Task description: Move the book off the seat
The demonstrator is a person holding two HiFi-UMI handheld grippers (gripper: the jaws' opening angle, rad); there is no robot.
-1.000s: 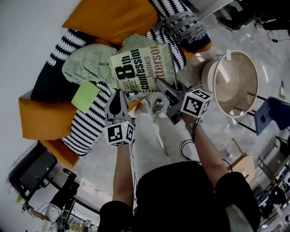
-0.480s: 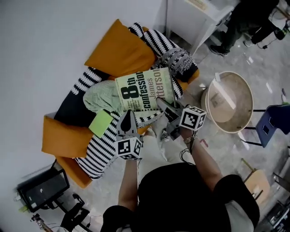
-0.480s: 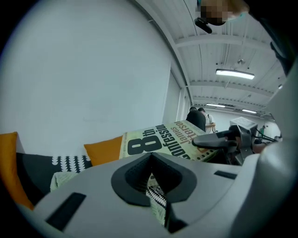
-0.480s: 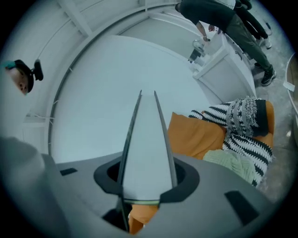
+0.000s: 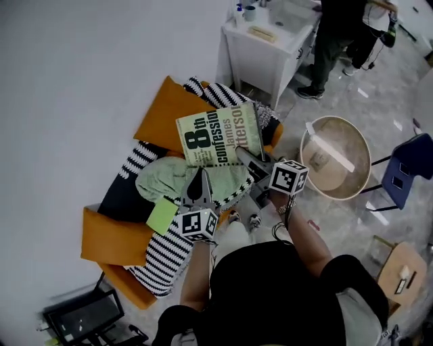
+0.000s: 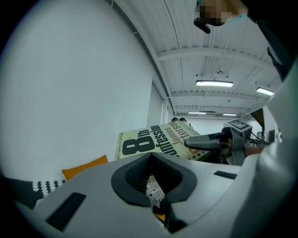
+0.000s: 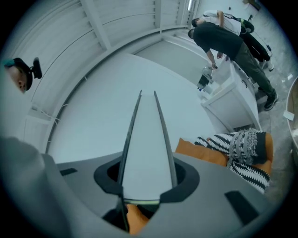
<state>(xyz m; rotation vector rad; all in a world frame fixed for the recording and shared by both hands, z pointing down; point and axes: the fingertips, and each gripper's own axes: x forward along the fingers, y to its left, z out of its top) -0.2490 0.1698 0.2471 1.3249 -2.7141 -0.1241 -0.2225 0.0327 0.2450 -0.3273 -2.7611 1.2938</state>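
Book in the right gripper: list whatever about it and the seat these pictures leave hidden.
- book back cover: faces away in the head view; the right gripper view shows it only edge-on.
- Start of the author's surname: covered by the right gripper, head view.
- Cover's small print: too small, head view.
- orange seat, its sitting surface: buried under the green blanket and striped cushions, head view.

- Book (image 5: pixel 218 137): one corner hidden under the right gripper (image 5: pixel 249 157); the right gripper view shows only its edge.
- Person (image 5: pixel 336 30): cut off by the top edge.
- Bits (image 5: pixel 250 12) on the cabinet (image 5: pixel 254 57): too small to tell.
- Chair (image 5: pixel 408 177): cut by the right edge.
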